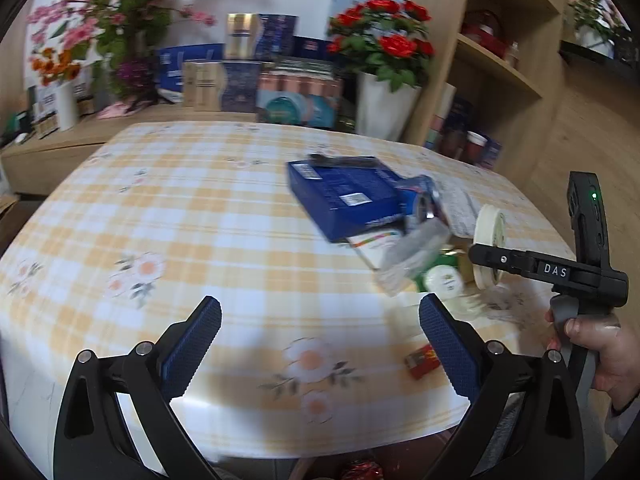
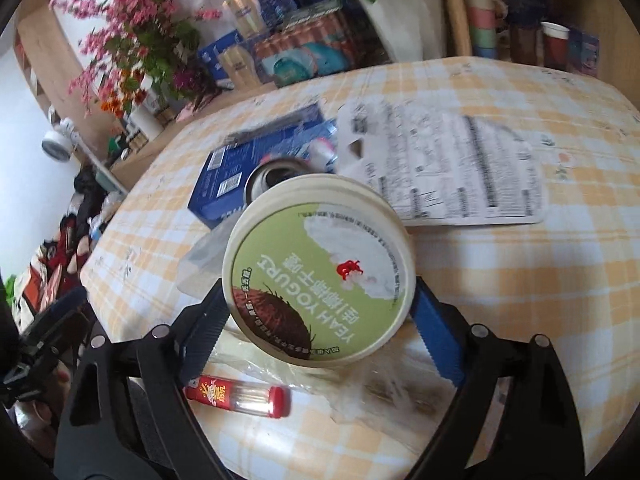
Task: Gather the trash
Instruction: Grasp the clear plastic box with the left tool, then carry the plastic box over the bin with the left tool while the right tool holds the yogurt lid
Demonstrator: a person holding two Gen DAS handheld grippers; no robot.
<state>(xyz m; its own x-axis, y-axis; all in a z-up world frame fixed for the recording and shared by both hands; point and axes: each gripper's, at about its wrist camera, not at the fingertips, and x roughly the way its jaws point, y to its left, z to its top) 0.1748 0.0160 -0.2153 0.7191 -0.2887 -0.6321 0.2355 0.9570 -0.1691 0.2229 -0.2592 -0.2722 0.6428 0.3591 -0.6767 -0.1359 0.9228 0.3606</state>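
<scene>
My right gripper (image 2: 320, 320) is shut on a green-lidded yogurt cup (image 2: 320, 268), held on its side above the table. In the left wrist view the same cup (image 1: 490, 236) shows edge-on in the right gripper (image 1: 486, 258). A blue box (image 1: 340, 192), a crushed can (image 1: 424, 204), a clear wrapper (image 1: 412, 256), a printed white sheet (image 2: 448, 168) and a small white lid (image 1: 442, 280) lie in a pile. A red-capped lighter tube (image 2: 240, 394) lies below the cup. My left gripper (image 1: 320, 344) is open and empty over the checked tablecloth (image 1: 200, 220).
A red small packet (image 1: 422, 360) lies by my left gripper's right finger. Boxes, flower pots and a white vase (image 1: 384, 108) stand behind the table. A wooden shelf (image 1: 500, 60) rises at the right. The table's front edge (image 1: 320, 448) is near.
</scene>
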